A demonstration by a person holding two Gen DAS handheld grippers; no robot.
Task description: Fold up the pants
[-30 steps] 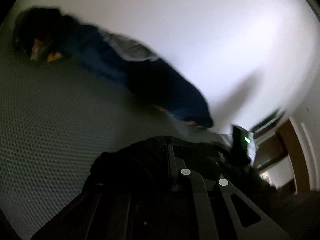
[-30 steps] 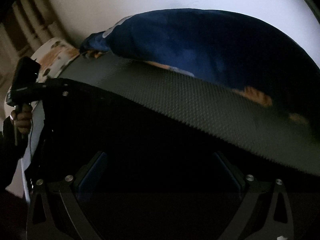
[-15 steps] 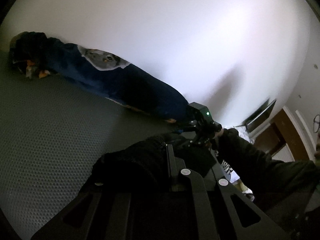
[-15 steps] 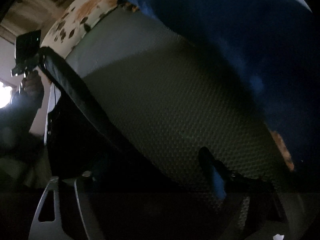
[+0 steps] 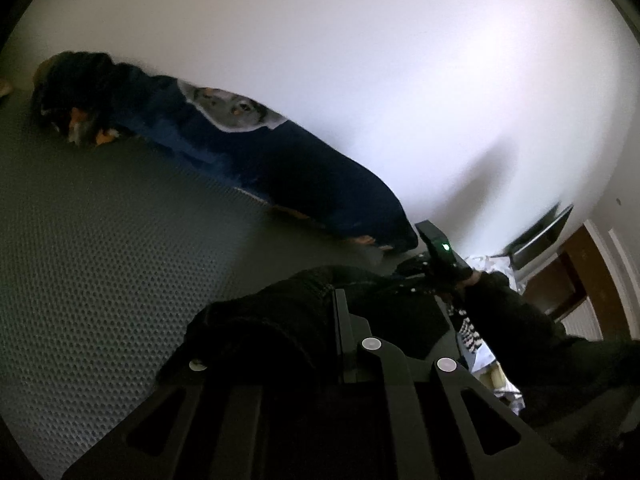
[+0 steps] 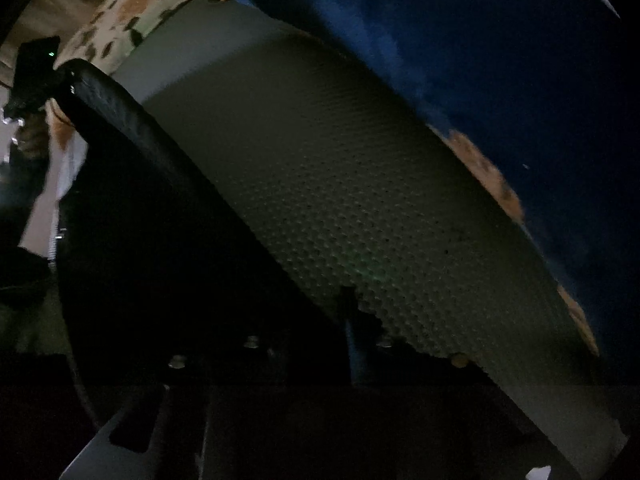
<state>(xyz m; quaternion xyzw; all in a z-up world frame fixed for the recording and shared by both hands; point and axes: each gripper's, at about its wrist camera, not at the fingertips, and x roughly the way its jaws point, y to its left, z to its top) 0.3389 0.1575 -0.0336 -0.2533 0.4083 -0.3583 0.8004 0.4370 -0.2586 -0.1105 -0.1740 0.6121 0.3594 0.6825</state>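
- Left wrist view: the left gripper (image 5: 338, 320) has its jaws pressed together on a bunch of the black pants (image 5: 280, 320), probably to lift one edge for a fold.
- The pants lie on the grey dotted mat (image 5: 100, 260), near a blue pillow (image 5: 300, 176).
- Right wrist view: the right gripper (image 6: 352, 320) seems to pinch the pants' other edge (image 6: 152, 240), so the cloth stretches between both.
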